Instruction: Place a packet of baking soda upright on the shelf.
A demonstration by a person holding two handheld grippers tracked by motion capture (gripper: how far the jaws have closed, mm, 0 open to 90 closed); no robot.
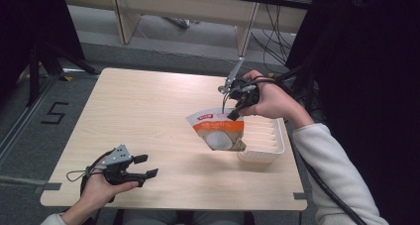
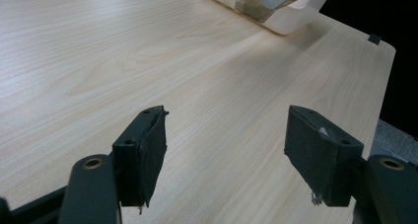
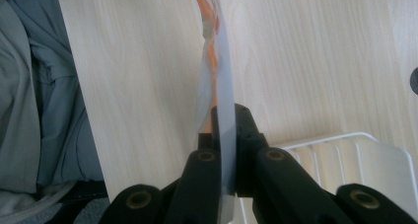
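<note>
i've got the right gripper (image 1: 233, 112) with its jaws clamped on the top edge of the pouch (image 1: 218, 131), which hangs at the right of the worktop (image 1: 148, 116), its lower corner at the near-left rim of the white tray (image 1: 277, 148). it looks light, thin and floppy, likely slick, so i'd grip the flat seam. the left gripper (image 1: 148, 166) waits near left, jaws open and empty.

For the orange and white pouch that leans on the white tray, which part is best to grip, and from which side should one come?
Probably the flat top edge of the pouch, approached from above. The right hand-held gripper is already shut on that thin, sealed edge, and in the right gripper view the film passes straight between its jaws. Below the edge the pouch widens and its lower end leans on the white tray, which seems harder to clamp.
</note>
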